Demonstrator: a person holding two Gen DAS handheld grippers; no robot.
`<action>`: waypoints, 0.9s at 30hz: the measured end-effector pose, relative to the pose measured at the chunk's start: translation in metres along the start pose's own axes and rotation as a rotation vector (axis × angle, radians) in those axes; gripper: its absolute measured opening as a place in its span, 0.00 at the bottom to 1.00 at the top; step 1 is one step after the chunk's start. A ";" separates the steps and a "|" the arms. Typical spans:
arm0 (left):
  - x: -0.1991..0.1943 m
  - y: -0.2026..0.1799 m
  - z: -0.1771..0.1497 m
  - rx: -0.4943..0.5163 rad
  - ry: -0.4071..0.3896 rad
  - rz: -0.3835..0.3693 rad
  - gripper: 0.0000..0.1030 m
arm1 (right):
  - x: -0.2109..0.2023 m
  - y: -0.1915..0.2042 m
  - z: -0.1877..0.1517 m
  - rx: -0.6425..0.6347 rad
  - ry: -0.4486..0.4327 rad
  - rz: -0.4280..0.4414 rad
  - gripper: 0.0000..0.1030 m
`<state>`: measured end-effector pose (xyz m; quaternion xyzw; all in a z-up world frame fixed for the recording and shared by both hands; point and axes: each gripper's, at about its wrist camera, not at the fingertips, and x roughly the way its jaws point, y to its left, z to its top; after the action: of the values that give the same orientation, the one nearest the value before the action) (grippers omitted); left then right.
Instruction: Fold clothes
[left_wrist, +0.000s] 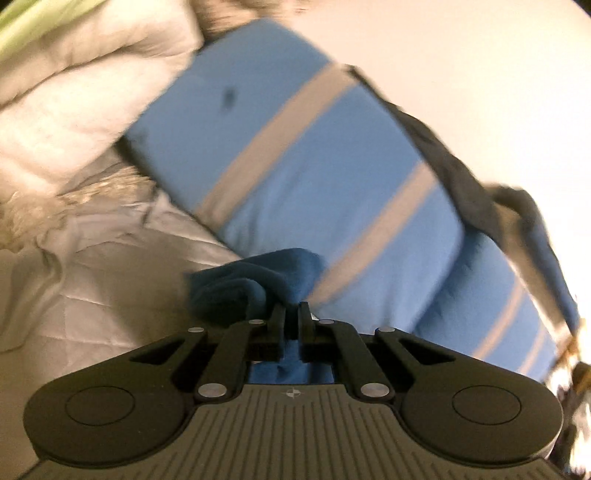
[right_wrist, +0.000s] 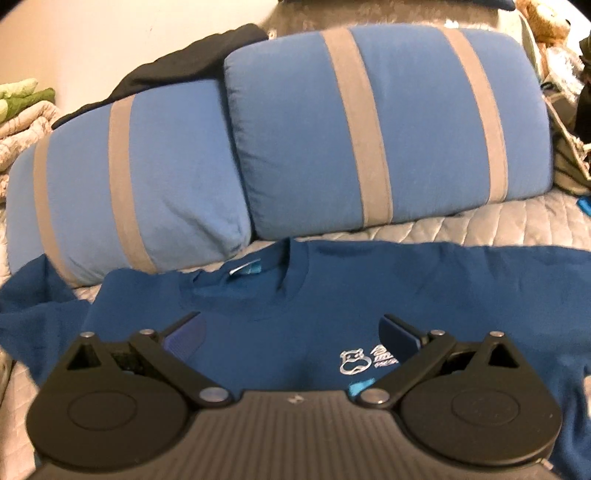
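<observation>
Step in hand, by judgement: the opening fold of the dark blue cotton sweatshirt (right_wrist: 295, 295), with one edge just taken up.

Left claw (left_wrist: 293, 314): pressed together, pinching a bunched wad of the dark blue fabric, which rises just ahead of and to the left of its tips. Beyond it stands a light blue pillow with grey stripes (left_wrist: 295, 147), and a grey quilted bed cover (left_wrist: 110, 277) lies to the claw's left.

Right claw (right_wrist: 291, 328): spread wide, holding nothing, poised above the chest of the sweatshirt, which lies front up on the bed; the collar is just ahead of the tips.

Next move, by judgement: carry the pinched edge across the body while the right claw pins or takes the opposite side.

Only the right wrist view shows the garment's layout, its white chest logo (right_wrist: 354, 362) and both pillows. Only the left wrist view shows the grip itself. That view is blurred.
</observation>
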<state>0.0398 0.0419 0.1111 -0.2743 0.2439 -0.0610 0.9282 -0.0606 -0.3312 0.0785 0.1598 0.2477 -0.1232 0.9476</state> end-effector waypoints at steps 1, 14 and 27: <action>-0.003 -0.011 -0.005 0.041 0.025 0.000 0.06 | -0.004 -0.002 0.003 0.005 0.008 0.007 1.00; 0.022 -0.098 -0.112 0.519 0.437 -0.056 0.07 | -0.042 -0.055 0.000 -0.015 0.039 0.040 1.00; -0.006 -0.074 -0.090 0.343 0.497 -0.158 0.60 | -0.028 -0.069 -0.004 0.055 0.136 0.064 1.00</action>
<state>-0.0079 -0.0621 0.0879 -0.1085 0.4274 -0.2385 0.8653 -0.1079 -0.3886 0.0732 0.2016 0.3030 -0.0884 0.9272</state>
